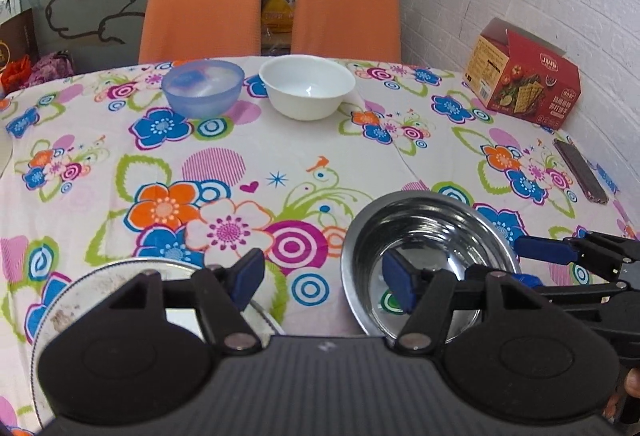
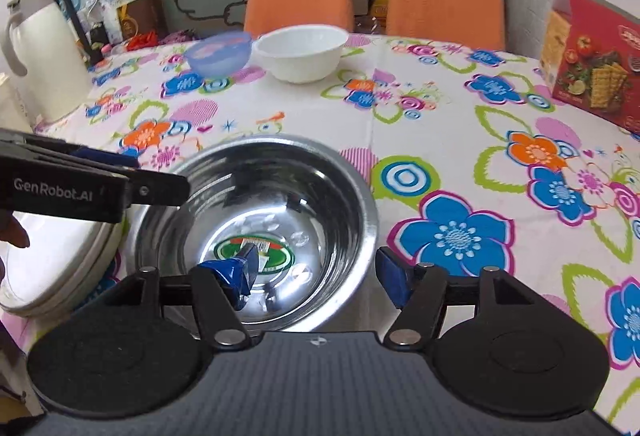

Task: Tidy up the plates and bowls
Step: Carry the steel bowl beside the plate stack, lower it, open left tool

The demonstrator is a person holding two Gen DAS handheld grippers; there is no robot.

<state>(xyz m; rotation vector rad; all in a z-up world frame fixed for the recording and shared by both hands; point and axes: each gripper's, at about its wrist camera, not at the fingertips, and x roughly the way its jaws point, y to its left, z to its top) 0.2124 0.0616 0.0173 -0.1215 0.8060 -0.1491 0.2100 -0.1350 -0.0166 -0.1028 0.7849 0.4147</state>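
My left jaws (image 1: pixel 324 282) are open with nothing in them, between the plate (image 1: pixel 100 284) and the steel bowl (image 2: pixel 256 220) at the near edge of the surface (image 1: pixel 320 156). My right jaws (image 2: pixel 316 282) are open across the steel bowl's near rim, not pressing it. A blue bowl (image 1: pixel 203 87) and a white bowl (image 1: pixel 307 86) sit side by side at the far edge.

Plate (image 1: pixel 100 288) half hidden behind left tool, cracker box (image 2: pixel 592 64) cut off by frame edge
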